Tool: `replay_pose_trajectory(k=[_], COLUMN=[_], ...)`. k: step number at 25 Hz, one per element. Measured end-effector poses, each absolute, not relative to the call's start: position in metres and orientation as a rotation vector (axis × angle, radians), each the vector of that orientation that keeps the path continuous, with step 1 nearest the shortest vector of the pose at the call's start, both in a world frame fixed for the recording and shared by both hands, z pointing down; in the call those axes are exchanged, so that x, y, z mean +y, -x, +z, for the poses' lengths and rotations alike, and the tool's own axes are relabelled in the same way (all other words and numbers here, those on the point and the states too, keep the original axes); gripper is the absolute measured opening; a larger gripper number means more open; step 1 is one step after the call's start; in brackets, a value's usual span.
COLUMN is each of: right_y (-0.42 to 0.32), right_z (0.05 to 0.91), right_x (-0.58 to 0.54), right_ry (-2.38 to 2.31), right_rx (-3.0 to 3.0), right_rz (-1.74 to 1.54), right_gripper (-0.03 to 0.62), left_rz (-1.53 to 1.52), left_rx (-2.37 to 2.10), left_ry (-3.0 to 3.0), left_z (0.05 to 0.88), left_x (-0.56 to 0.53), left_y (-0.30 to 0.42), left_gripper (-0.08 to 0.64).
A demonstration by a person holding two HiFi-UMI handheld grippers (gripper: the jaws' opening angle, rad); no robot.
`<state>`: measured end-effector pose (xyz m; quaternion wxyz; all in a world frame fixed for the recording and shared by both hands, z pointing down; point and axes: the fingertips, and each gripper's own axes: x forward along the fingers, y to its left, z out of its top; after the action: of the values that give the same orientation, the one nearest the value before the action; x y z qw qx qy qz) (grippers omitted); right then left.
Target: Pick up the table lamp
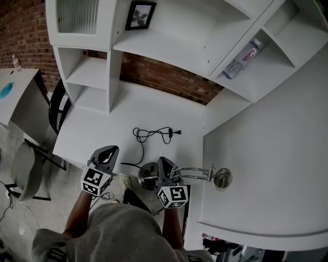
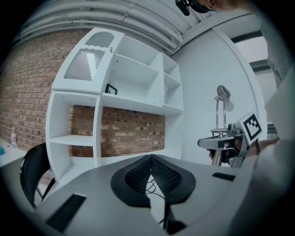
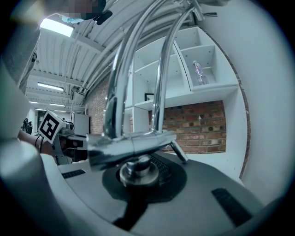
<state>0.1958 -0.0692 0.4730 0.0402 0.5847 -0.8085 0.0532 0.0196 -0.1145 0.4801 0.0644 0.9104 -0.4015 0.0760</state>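
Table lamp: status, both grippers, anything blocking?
Right gripper shut on table lamp, low by its base. Left gripper shut, empty, alongside. Cord trails across desk; nothing else in the way.

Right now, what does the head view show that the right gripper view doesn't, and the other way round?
Only the head view: the cord on the desk. Only the right gripper view: ceiling lights, and the jaws of the right tool clamped on the lamp. Both: the lamp, bottle, frame and left tool.
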Motion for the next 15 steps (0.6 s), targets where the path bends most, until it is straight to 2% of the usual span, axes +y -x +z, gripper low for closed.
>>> replay_pose_trajectory(k=[15], right_y=[-0.1884], right_z=[0.4757], right_x=[-0.0711], right_ry=[-1.774], right_rx=[-2.480], right_rz=[0.164], right_gripper=[0.021], left_rz=[0.229], left_rx=[-1.207], left_ry=[-2.766], left_z=[0.4745], left_x=[-0.1132], left_y=[-0.0176], left_gripper=[0.003])
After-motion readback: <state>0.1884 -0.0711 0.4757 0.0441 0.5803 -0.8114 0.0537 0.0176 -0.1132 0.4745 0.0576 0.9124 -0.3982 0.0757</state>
